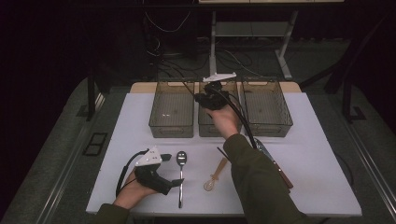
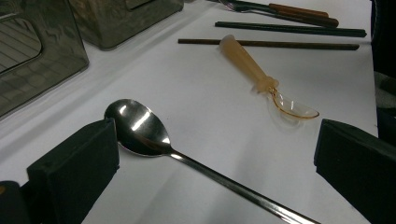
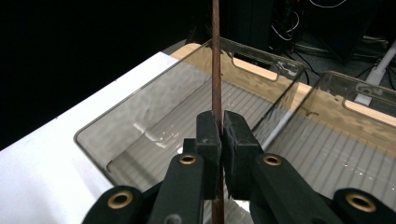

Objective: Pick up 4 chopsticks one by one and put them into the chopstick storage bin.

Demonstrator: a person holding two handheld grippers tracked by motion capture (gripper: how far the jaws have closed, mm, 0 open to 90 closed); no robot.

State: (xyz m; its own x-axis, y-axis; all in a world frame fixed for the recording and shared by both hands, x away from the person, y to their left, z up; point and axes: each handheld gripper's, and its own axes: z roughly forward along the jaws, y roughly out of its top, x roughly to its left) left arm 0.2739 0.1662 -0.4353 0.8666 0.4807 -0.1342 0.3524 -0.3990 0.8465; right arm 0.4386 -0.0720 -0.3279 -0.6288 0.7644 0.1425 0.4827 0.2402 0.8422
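While our right gripper is clamped on a thin brown chopstick, holding it above the bins, the step in hand looks to be dropping it into a bin, and we should line the stick up with the bin's long side before we let go, so it lies flat rather than bridging the rim. We judge the left bin to be the one beneath it, though from the high view the hand hovers nearer the middle bin, so we cannot be sure which. A low, level release would spare a bounce off the hard plastic.

Our left gripper rests with jaws apart, straddling the bowl of the metal spoon, not touching it as far as we can tell.

All three bins are smoky, see-through plastic with ribbed floors and cut-out handles. Right of the metal spoon, which is polished and mirror-bright with a slim straight handle, lies an amber translucent spoon with a thick matte grip. Beyond it lie another brown chopstick, a dark green one and wooden-handled cutlery, all on the smooth white surface.
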